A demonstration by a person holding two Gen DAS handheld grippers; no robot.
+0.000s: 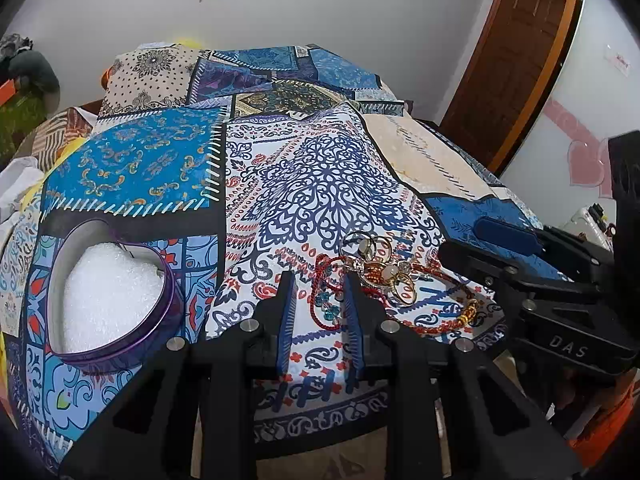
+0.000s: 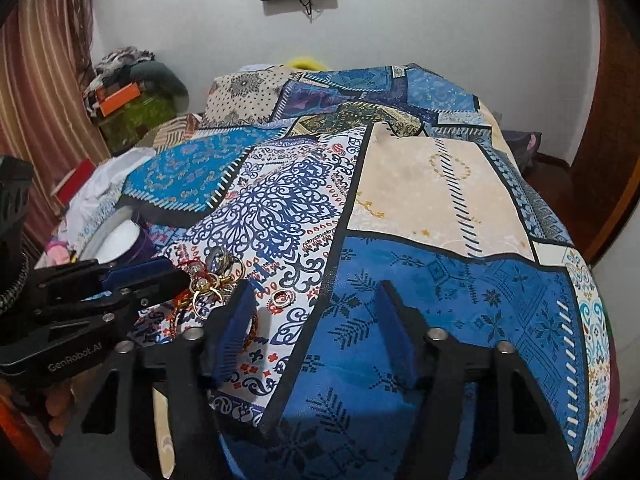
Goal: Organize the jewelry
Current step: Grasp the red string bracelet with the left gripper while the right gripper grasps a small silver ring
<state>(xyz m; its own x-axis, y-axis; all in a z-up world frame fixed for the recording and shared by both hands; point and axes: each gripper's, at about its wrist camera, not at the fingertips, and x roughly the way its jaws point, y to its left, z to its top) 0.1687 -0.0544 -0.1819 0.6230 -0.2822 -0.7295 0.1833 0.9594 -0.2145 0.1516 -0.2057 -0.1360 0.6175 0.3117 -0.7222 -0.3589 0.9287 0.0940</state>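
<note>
Two grippers hang over a bed spread with a patchwork quilt (image 1: pixel 328 184), and both stand with fingers apart and nothing between them. Seen from its own camera, the left gripper (image 1: pixel 320 304) is low over the white, red and blue paisley patch near the quilt's near edge. Its tips sit just short of the jewelry pile (image 1: pixel 376 268), a tangle of gold rings, red beaded bracelets and a few blue-green beads. One red strand with the blue-green beads lies in the gap between the fingers, while the rings sit just beyond and beside the right-hand fingertip. A heart-shaped tin (image 1: pixel 116 292) with a purple wall and white foam lining rests open on the quilt toward its left edge, well apart from the pile.

From the right wrist camera, the right gripper (image 2: pixel 316 304) hovers over the blue cross-stitch patch, with its left finger over the paisley patch. The jewelry pile (image 2: pixel 208 280) lies just beside that finger, on its outer side. A single ring (image 2: pixel 282 299) sits alone on the paisley patch, just inside the gap near the left finger. The left gripper (image 2: pixel 160 276) reaches in from the left edge, touching or nearly touching the pile; which, I cannot tell.
</note>
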